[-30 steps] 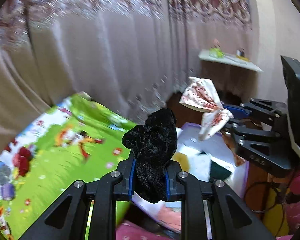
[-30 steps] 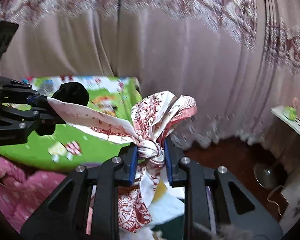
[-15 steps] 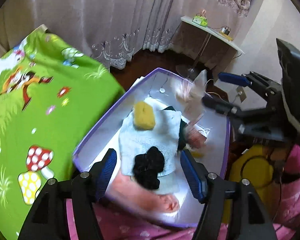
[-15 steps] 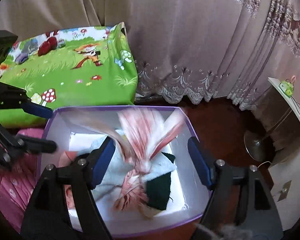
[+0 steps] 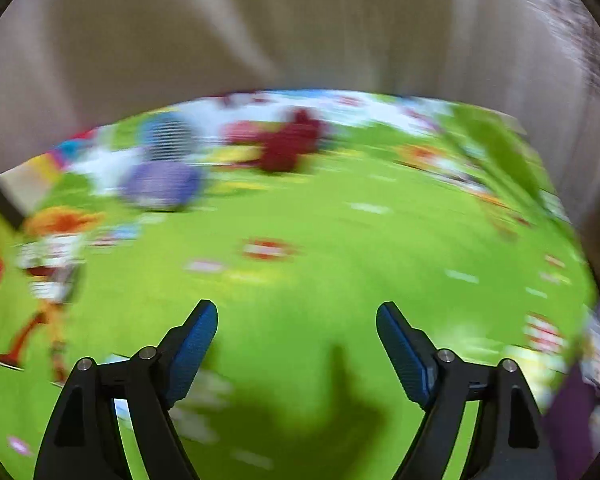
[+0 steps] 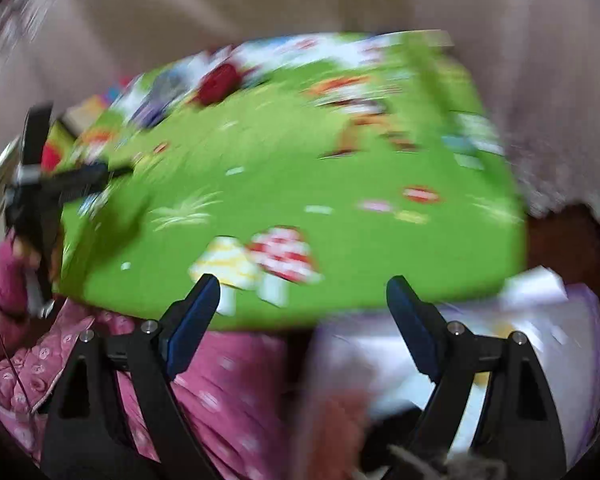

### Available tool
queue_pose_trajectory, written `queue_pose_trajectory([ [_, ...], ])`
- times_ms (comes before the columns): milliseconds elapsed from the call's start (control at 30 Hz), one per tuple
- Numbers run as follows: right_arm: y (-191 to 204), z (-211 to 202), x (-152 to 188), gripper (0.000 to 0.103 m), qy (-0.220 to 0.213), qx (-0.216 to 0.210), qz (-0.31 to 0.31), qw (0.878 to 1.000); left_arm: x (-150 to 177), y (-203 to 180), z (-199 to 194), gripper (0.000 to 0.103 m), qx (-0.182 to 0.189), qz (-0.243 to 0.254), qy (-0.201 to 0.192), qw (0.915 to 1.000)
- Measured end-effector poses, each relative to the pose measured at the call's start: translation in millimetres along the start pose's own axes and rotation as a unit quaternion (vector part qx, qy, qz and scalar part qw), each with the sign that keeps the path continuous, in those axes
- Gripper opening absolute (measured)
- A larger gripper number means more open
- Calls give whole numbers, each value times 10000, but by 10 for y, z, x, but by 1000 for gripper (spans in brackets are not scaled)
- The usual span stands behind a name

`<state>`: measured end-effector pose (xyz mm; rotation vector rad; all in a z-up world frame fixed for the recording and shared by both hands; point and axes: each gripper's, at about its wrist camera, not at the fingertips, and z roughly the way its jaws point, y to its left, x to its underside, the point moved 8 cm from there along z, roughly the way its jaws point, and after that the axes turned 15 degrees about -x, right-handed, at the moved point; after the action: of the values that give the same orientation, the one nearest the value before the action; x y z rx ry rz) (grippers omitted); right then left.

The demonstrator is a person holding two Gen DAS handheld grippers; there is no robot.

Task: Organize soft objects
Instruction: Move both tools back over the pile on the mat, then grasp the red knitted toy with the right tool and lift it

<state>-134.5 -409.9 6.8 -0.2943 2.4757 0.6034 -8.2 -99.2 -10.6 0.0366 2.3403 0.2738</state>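
The left gripper (image 5: 297,312) is opening, its blue-padded jaws standing wide apart with nothing between them. It is pointing down over a bright green cartoon-printed mat (image 5: 320,240), and its shadow is falling on the green just ahead of the fingers. Beyond the mat, a pale curtain (image 5: 300,20) is hanging across the background. Everything in this view is smeared with motion blur.

The right gripper (image 6: 303,284) is opening too, jaws spread wide and holding nothing. Through the gap the near edge of the same mat (image 6: 300,184) is showing, with a red and a yellow mushroom printed on it. Below the left finger, pink quilted fabric (image 6: 220,380) is lying. Under the right finger, the purple-rimmed white box (image 6: 560,312) is sitting just beside the mat's edge; the soft objects (image 6: 332,420) inside it are showing only as blurred pinkish and dark shapes, too smeared to tell apart. At the far left of this view the left gripper (image 6: 112,170) is reaching over the mat, held by a pink-sleeved arm (image 6: 8,280).
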Motion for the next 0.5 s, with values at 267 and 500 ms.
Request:
queue_pose_trajectory([
  [267,506,1725,-1198,87,205,-1000,289,9944,-66,1357,896,83,-837,-1795,497,9789],
  [500,731,2792,-2268,87,-281,-677,828,9939,69,1635,963,84,-322,-2775,525,9587],
])
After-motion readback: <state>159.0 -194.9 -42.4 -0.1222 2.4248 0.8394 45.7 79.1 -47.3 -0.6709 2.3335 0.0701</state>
